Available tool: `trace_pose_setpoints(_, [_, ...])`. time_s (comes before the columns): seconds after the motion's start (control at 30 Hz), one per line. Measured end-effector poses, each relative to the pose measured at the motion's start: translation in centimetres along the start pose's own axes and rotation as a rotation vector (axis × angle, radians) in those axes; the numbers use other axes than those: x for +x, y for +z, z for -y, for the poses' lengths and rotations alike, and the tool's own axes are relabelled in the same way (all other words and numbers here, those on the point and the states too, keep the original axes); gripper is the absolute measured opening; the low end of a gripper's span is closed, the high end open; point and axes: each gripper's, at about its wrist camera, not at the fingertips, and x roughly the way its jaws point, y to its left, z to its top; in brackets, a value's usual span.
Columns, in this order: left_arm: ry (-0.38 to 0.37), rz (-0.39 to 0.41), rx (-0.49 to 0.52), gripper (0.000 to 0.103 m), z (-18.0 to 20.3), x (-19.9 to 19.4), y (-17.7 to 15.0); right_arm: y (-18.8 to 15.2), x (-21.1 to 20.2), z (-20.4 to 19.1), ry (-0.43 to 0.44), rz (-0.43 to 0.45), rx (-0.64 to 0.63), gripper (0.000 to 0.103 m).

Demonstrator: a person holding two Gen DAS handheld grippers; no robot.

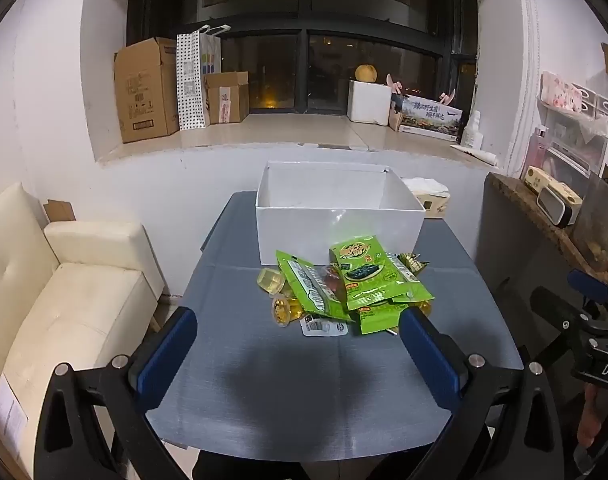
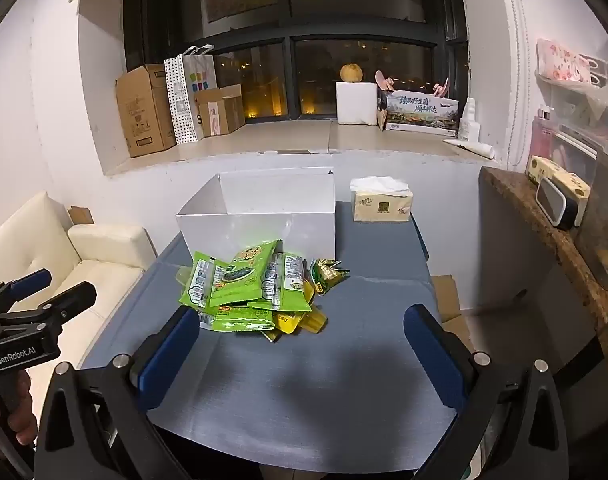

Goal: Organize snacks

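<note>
Only the right wrist view shows the tissue pack [image 2: 381, 204] whole.

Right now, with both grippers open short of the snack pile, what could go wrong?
1. The green seaweed packets overlap loosely, so a grasp may drag neighbours along.
2. The jelly cups sit partly under packets and could roll off the table.
3. The white box looks light; a bump might slide it.

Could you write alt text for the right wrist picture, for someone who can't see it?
A heap of green snack packets lies on a grey table before an open white box, with a tissue pack beside it. The right tongs hover open, empty.
</note>
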Motion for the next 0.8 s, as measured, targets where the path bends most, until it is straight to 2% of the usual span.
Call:
trace_pose_setpoints(0.1, [-0.021,-0.004,-0.008,0.103,-0.3,0.3,-0.1,-0.1,-0.1,0.0,0.000,0.008,0.001,0.103])
trace_pose_setpoints(0.23, [0.009,-0.004,0.026,0.103,0.5,0.2,0.1,0.0,-0.1,-0.1,-0.002,0.004,-0.003,0.103])
trace_pose_setpoints(0.8, [-0.017,0.000,0.017,0.103,0.3,-0.6,0.1,0.1,-0.8,-0.4,0.000,0.019,-0.004,0.103])
